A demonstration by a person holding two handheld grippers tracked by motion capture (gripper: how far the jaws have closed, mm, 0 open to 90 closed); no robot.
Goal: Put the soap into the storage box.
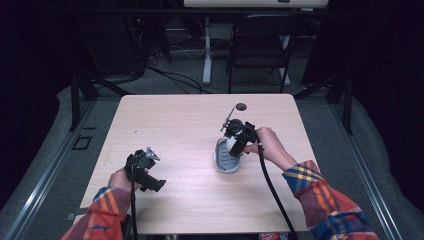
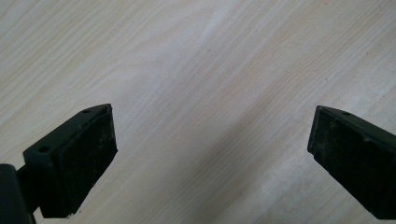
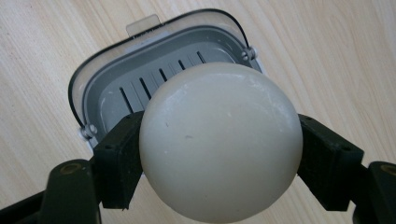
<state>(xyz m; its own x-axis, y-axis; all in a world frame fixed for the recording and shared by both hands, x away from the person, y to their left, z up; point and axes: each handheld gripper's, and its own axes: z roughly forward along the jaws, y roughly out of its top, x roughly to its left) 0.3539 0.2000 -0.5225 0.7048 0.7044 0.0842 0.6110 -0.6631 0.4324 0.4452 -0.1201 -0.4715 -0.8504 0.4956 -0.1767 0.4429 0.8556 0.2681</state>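
Pale wood-grain table [image 2: 196, 56] — matt; smooth off-white ball [image 3: 219, 140]; grey slotted plastic tray [image 3: 112, 88].

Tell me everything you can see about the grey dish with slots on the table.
The soap dish is a shallow rounded-rectangle tray that looks like plastic: a grey slotted insert sits inside a clear outer rim with a small tab at one end. It lies flat on the wooden table, right of centre. The right tool holds an off-white soap bar just above it. Whether anything touches the dish is unclear.
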